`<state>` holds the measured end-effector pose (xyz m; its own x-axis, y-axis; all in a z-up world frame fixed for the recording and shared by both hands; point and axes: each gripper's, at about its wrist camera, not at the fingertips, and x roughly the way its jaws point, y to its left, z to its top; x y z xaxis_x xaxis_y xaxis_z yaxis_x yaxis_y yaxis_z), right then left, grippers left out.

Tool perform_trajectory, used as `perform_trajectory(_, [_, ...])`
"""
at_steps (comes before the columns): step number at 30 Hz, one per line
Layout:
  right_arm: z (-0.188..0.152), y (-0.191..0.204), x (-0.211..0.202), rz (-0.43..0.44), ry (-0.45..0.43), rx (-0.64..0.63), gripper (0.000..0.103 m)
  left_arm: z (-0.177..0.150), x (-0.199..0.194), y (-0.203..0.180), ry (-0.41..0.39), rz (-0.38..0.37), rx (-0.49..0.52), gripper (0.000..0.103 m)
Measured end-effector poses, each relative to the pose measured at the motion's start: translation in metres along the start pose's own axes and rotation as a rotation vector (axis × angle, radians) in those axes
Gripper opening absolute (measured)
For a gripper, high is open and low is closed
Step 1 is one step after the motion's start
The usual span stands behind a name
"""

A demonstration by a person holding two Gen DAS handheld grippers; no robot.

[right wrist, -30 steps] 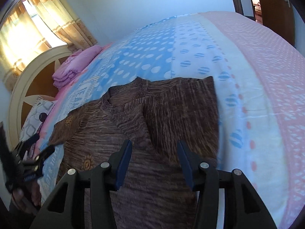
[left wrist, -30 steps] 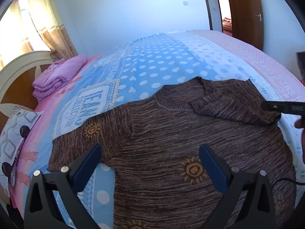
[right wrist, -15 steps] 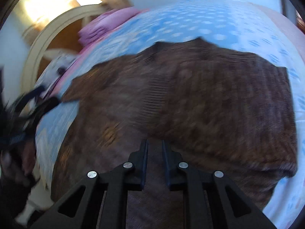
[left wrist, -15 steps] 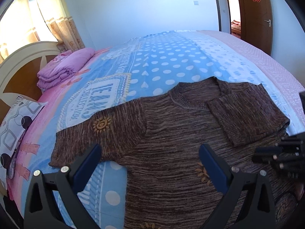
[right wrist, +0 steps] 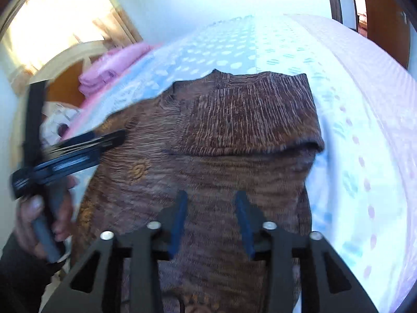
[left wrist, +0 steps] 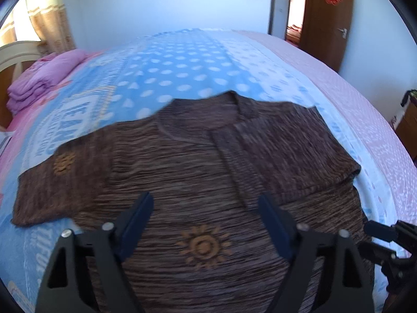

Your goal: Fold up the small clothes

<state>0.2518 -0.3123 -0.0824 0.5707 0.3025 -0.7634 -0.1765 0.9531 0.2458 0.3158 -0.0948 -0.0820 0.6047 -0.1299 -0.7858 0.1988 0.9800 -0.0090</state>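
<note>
The left gripper (left wrist: 204,220) hovered spread, its jaws just narrowing, empty, low in frame over the brown sweater (left wrist: 198,172) on the bed (left wrist: 182,60); the unfolded sleeve (left wrist: 49,180) lay far left, nearest it; the right gripper (right wrist: 211,221), reopening, held nothing

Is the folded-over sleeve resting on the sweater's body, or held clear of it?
Touching. In the right wrist view the folded sleeve lies flat on the sweater, its cuff edge down on the body; neither tongs hold it.
</note>
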Motion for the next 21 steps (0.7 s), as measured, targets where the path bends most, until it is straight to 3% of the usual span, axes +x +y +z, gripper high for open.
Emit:
perform_trajectory(4, [-0.019, -0.038, -0.015, -0.069, -0.036, 0.078, 0.044, 0.006, 0.024, -0.023, 0.036, -0.071, 0.033, 0.075])
perform_trajectory(8, [-0.026, -0.067, -0.016, -0.116, -0.067, 0.174, 0.044, 0.011, 0.047, -0.033, 0.083, -0.113, 0.022, 0.061])
perform_trajectory(9, [-0.026, -0.073, -0.015, -0.109, -0.071, 0.201, 0.044, 0.011, 0.053, -0.034, 0.099, -0.124, 0.015, 0.052])
perform_trajectory(12, [-0.024, -0.079, -0.011, -0.095, -0.094, 0.226, 0.044, 0.010, 0.062, -0.037, 0.105, -0.131, 0.009, 0.038])
perform_trajectory(14, [-0.024, -0.078, -0.009, -0.093, -0.102, 0.221, 0.044, 0.008, 0.059, -0.038, 0.064, -0.161, 0.019, 0.015])
perform_trajectory(21, [-0.028, -0.089, -0.021, -0.089, -0.136, 0.247, 0.046, 0.010, 0.023, -0.038, -0.045, -0.139, 0.072, 0.012])
